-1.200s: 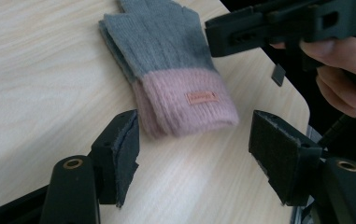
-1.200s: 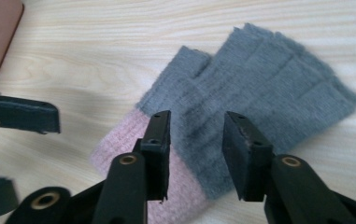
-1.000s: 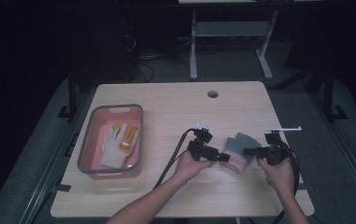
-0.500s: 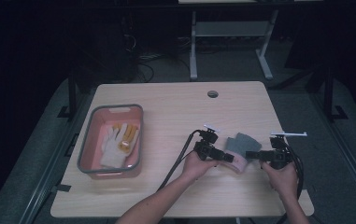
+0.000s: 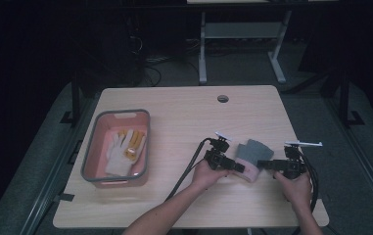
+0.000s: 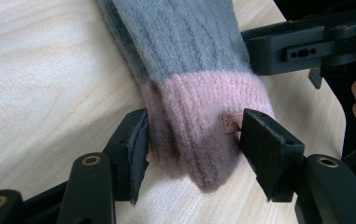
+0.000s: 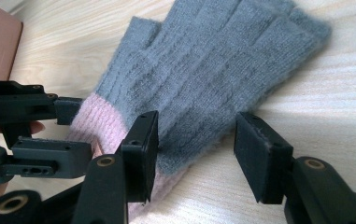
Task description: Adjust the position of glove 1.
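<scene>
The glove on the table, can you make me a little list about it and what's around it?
glove: grey knit with a pink cuff, lying flat on the wooden table
left tool: open, jaws either side of the pink cuff
right tool: open, jaws at the glove's side edge
tray: pink with a grey rim, at the table's left
in the tray: white and yellow gloves
</scene>
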`<state>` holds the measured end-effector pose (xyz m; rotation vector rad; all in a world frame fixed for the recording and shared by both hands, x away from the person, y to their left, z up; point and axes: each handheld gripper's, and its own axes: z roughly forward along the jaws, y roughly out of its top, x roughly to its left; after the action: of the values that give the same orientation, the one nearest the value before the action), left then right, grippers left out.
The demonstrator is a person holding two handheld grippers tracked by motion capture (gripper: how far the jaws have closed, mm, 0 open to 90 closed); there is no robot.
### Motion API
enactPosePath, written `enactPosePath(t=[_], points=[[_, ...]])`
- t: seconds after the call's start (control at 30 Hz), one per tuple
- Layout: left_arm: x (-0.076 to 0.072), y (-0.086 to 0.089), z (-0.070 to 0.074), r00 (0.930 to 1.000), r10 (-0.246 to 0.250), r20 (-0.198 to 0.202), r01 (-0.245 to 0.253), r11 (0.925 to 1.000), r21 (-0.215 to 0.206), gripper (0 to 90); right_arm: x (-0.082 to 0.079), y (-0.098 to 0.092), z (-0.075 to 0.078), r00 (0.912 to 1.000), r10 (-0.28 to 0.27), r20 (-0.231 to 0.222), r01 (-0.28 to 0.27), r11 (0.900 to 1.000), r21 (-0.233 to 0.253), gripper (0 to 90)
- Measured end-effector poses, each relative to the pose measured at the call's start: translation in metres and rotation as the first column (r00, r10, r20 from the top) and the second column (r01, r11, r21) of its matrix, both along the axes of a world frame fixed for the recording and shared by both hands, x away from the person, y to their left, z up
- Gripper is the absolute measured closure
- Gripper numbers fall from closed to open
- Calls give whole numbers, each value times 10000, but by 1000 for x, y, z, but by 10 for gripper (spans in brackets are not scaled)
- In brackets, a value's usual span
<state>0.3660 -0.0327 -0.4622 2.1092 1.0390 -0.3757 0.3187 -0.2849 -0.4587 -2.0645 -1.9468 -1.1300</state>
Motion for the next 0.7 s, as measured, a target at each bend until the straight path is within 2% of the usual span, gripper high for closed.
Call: enactPosePath(t=[0.27, 0.5, 0.6, 0.7], points=[[1, 1, -1, 9998, -161, -116, 161, 9999, 15, 440, 1, -1, -6, 9999, -91, -106, 95, 9992, 401, 486], [1, 0, -3, 9997, -117, -234, 114, 9998, -133, 471, 3, 1, -7, 9999, -127, -43, 129, 9989, 447, 515], [2, 0, -4, 9991, -129, -398, 119, 9996, -247, 483, 4, 2, -9, 9998, -206, -79, 210, 9980, 602, 555], [4, 0, -5, 9973, -93, -734, 61, 9990, -441, 496, 6, 3, -11, 9997, -233, -57, 237, 9964, 813, 608]])
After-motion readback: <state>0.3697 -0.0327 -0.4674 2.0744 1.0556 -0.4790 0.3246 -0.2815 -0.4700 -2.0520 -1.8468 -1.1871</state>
